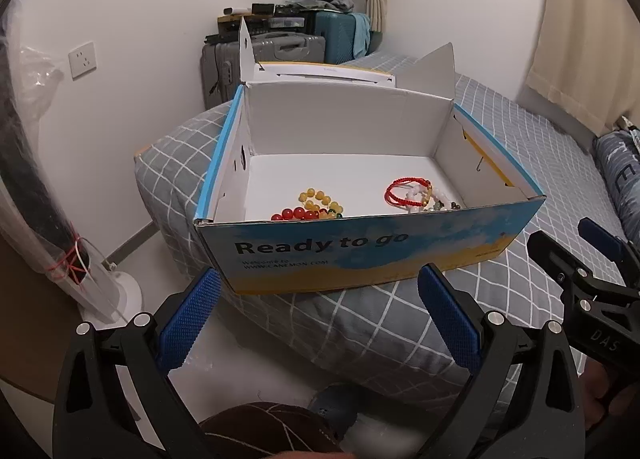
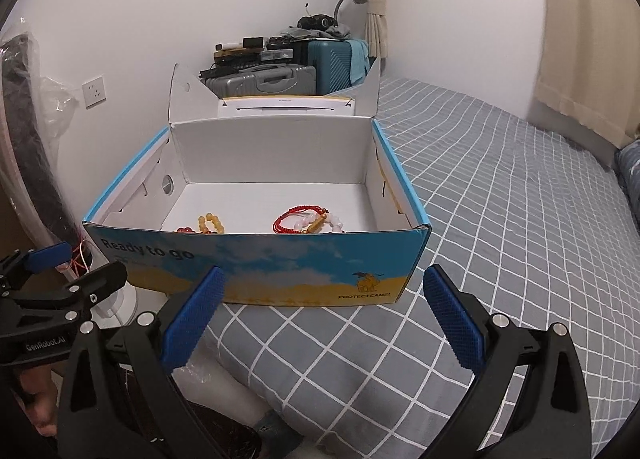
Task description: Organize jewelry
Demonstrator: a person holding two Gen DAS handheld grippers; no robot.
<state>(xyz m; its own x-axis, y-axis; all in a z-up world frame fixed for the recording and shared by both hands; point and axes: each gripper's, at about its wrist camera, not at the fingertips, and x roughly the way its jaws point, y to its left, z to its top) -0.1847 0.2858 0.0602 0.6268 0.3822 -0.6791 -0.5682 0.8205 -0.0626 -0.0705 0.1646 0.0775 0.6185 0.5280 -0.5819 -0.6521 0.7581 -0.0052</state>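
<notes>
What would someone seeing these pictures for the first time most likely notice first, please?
Most likely the open cardboard box printed "Ready to go", sitting on the grey checked bed. Inside, near its front wall, lie a yellow and red bead bracelet on the left and a red cord bracelet with pale beads on the right. In front, the left tool and right tool hang open and empty.
</notes>
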